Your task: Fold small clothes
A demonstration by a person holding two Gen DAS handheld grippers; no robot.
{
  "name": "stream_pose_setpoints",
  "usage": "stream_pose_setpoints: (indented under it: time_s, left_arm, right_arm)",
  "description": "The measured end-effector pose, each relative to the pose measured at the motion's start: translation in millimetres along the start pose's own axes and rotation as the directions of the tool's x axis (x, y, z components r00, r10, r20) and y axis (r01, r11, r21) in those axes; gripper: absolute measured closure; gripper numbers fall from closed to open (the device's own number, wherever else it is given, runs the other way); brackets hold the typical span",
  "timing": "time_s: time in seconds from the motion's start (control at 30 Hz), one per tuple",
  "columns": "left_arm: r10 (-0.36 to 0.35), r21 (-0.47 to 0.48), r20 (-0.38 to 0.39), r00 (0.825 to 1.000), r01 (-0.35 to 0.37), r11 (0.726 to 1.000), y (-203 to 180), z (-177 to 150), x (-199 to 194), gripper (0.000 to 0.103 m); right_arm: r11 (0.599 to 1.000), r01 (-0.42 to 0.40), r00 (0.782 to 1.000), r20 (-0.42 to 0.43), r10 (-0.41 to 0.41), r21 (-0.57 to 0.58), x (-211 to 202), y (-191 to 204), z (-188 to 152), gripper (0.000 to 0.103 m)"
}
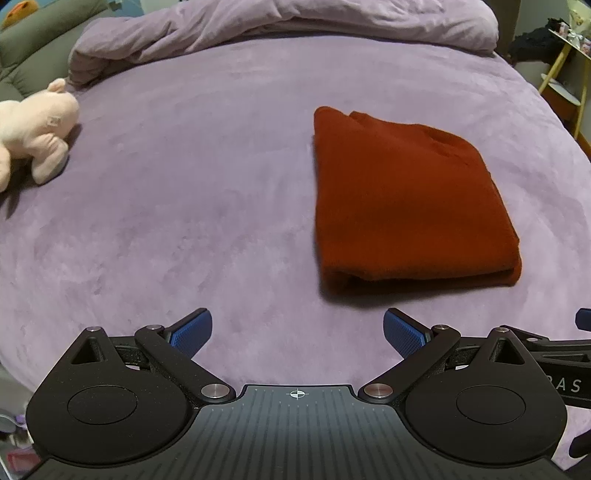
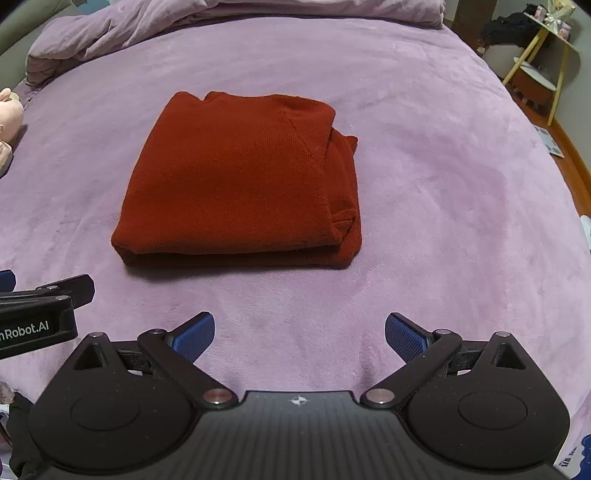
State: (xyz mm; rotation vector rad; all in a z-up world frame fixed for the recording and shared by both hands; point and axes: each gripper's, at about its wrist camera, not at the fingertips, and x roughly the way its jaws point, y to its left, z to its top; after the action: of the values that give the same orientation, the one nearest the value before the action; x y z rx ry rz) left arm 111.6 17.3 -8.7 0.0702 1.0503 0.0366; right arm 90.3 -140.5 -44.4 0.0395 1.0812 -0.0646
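Note:
A dark red knit garment lies folded into a thick rectangle on the purple bed cover. In the right wrist view the same red garment sits ahead and slightly left, with a sleeve edge tucked along its right side. My left gripper is open, its blue pads wide apart, short of the garment and to its left. My right gripper is also open with nothing between its pads, a little back from the garment's near edge. The left gripper's body shows at the left edge of the right wrist view.
A pink plush toy lies at the bed's left side. A bunched purple duvet lies along the far end. A yellow-legged side table stands beyond the bed's right edge, on the floor.

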Motion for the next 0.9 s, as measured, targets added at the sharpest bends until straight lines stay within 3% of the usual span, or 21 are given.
stream_pose_setpoints:
  time_s: [0.9]
  left_arm:
    - [-0.008,0.006,-0.004,1.000,0.008,1.000,-2.3,-2.8,-1.1,0.001]
  right_arm:
    - [1.000,0.020,1.000,0.018,-0.020,-0.004,-3.4,-2.5,0.6,0.004]
